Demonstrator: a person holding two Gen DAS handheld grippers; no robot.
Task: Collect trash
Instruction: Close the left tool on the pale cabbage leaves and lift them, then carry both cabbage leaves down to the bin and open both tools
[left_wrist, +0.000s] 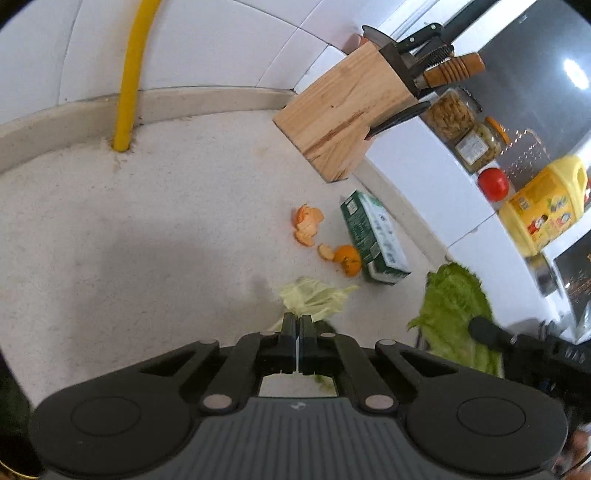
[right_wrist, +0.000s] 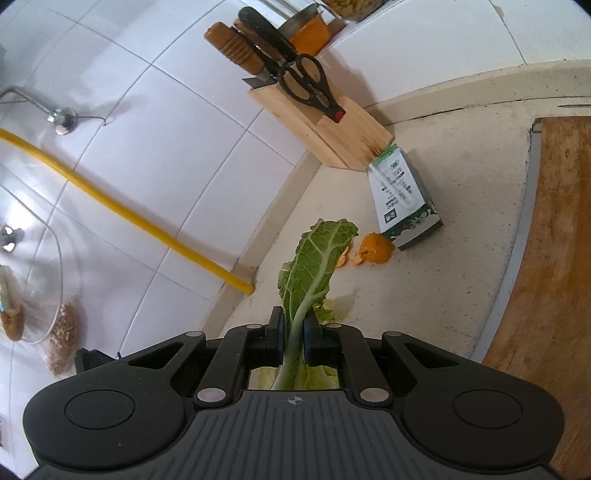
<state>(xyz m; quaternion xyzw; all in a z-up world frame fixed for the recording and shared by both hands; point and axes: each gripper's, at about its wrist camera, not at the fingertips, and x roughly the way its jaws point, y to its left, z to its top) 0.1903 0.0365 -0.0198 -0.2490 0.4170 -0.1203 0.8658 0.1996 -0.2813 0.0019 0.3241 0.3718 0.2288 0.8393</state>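
Left claw (left_wrist: 297, 325) clenched on pale leaf scrap (left_wrist: 314, 299), lifted off table (left_wrist: 147, 240) for disposal. Right claw (right_wrist: 293, 328) clamped on green leaf (right_wrist: 314, 258) stem. Orange peel (left_wrist: 308, 225), carton (left_wrist: 373, 236) left far right.

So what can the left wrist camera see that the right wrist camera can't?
Only the left view shows the red tomato, the yellow oil jug, the jars and the left tool, shut on a pale leaf.

Only the right view shows the wooden cutting board, the scissors and the right tool, shut on a green leaf's stalk.

Both show the knife block, green carton, orange peels and yellow hose.
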